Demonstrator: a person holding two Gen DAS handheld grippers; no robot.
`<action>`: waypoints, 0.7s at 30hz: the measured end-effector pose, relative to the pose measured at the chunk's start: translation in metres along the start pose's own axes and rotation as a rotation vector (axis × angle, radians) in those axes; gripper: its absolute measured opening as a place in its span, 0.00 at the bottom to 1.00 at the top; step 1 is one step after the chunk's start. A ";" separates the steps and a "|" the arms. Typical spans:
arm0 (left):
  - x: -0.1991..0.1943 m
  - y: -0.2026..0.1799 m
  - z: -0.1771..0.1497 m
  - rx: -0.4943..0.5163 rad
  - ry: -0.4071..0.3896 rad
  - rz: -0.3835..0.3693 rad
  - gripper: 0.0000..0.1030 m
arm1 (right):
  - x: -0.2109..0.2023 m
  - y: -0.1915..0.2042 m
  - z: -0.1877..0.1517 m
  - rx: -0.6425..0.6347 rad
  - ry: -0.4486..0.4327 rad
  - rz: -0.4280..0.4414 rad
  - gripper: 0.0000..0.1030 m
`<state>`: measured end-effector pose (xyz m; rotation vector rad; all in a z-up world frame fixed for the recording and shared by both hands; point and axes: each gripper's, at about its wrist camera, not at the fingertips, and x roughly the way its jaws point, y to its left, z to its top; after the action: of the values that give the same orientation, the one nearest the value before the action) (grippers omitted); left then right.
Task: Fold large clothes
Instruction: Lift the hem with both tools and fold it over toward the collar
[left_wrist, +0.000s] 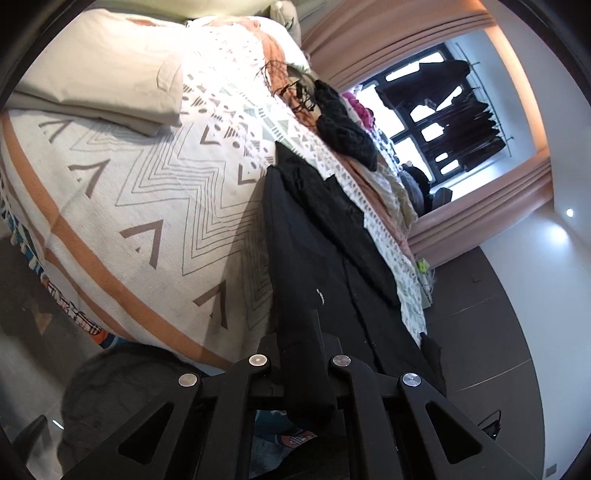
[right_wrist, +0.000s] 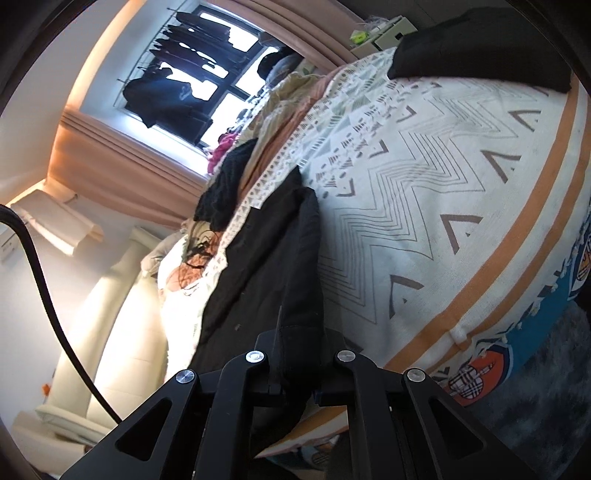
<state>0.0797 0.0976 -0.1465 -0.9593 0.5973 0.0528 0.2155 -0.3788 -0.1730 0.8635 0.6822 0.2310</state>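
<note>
A large black garment (left_wrist: 317, 236) lies stretched across the patterned bedspread (left_wrist: 155, 206). My left gripper (left_wrist: 300, 354) is shut on its near edge, and black cloth bunches between the jaws and hangs below them. In the right wrist view the same black garment (right_wrist: 273, 251) runs away from me over the bedspread (right_wrist: 424, 206), and my right gripper (right_wrist: 300, 354) is shut on another part of its near edge. Both pinched edges are raised off the bed.
A folded beige cloth (left_wrist: 110, 88) rests at the far left of the bed, a folded black piece (right_wrist: 480, 48) at its other end. A heap of mixed clothes (left_wrist: 347, 125) and hangers lies along the far side. Beyond are curtains, a window with hanging dark clothes (left_wrist: 454, 110), and a white headboard (right_wrist: 122, 317).
</note>
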 end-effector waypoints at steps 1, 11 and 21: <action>-0.005 -0.004 0.000 0.002 -0.007 -0.006 0.05 | -0.007 0.004 -0.001 -0.008 -0.007 0.008 0.09; -0.060 -0.018 -0.016 0.026 -0.067 -0.052 0.05 | -0.070 0.027 -0.022 -0.052 -0.057 0.052 0.08; -0.100 -0.020 -0.034 0.045 -0.098 -0.090 0.05 | -0.118 0.036 -0.036 -0.070 -0.072 0.083 0.08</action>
<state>-0.0136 0.0807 -0.0957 -0.9336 0.4623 0.0063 0.1049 -0.3865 -0.1081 0.8302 0.5685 0.2954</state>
